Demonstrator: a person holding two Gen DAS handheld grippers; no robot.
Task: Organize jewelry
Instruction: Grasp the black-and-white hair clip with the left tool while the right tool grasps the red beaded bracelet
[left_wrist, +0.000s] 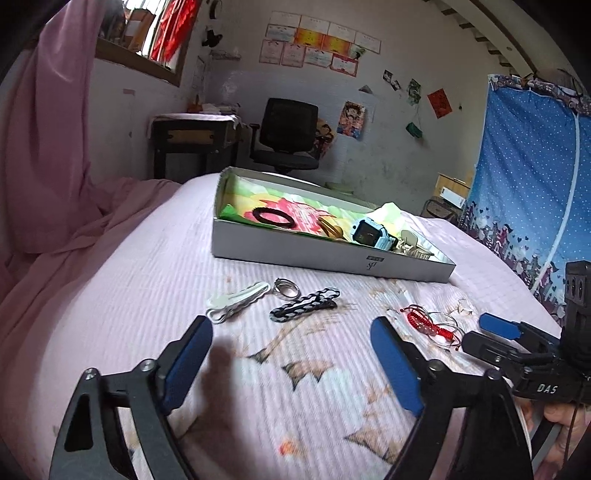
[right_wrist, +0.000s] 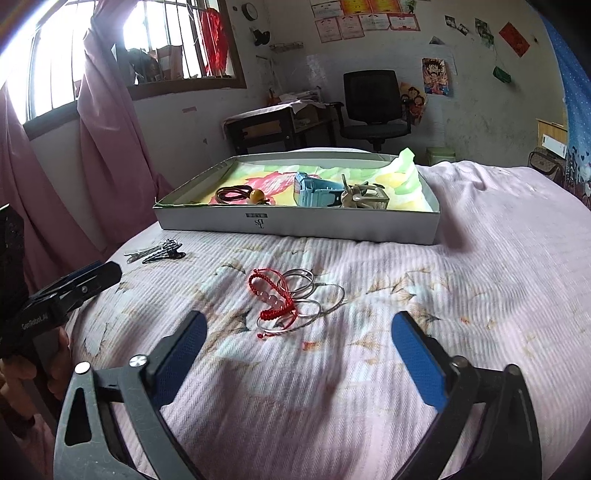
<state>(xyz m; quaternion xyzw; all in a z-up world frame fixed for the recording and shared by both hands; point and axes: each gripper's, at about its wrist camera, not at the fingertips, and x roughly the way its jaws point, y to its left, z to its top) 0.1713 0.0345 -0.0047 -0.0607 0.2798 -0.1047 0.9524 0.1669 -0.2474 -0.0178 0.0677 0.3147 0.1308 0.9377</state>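
Note:
A shallow grey box (left_wrist: 332, 258) (right_wrist: 295, 225) lies on the pink bed. It holds a black hair tie (left_wrist: 272, 216), a blue watch (left_wrist: 369, 230) (right_wrist: 314, 190) and a beige claw clip (left_wrist: 412, 243) (right_wrist: 364, 195). On the cover in front lie a white clip (left_wrist: 236, 299), a silver ring (left_wrist: 285, 288), a black-and-white braided band (left_wrist: 304, 305), and a red cord bracelet (right_wrist: 273, 295) (left_wrist: 424, 321) tangled with silver hoops (right_wrist: 314, 295). My left gripper (left_wrist: 291, 332) is open, just short of the band. My right gripper (right_wrist: 299, 328) is open, just short of the red bracelet.
A pink curtain (right_wrist: 103, 147) hangs at the left by the window. A black office chair (right_wrist: 373, 103) and a dark desk (right_wrist: 269, 125) stand behind the bed. A blue dotted cloth (left_wrist: 524, 177) hangs at the right.

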